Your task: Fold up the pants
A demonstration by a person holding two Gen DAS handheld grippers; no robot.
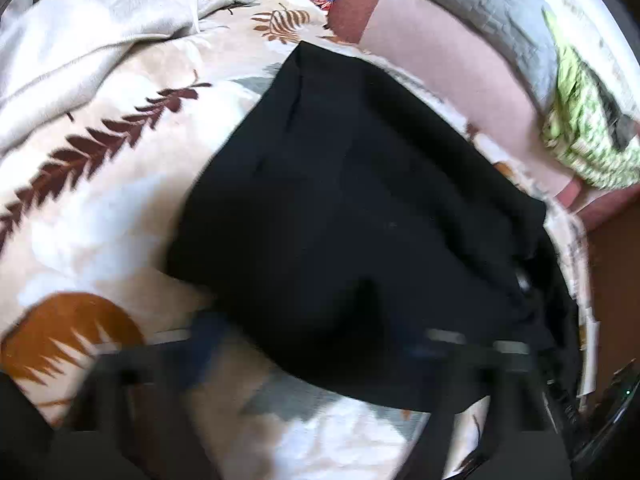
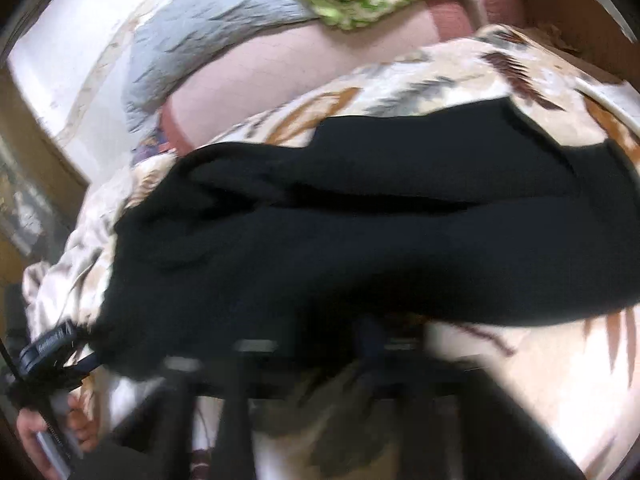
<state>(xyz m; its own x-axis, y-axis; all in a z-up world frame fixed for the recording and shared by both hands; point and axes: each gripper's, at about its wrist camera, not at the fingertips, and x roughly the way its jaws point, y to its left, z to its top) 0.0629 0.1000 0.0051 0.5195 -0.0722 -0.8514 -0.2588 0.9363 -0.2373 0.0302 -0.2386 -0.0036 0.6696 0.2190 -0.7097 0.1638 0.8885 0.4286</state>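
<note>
Black pants [image 1: 352, 216] lie on a leaf-patterned bedspread [image 1: 100, 184], apparently folded over once, with more folding likely left. Both frames are blurred; whether either tool is clenched or released cannot be told.

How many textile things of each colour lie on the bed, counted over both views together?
Black pants: 1
Leaf-print blanket: 1
White blanket: 1
Grey quilted cover: 1
Green patterned cloth: 1
Pink sheet: 1
Total: 6
</note>
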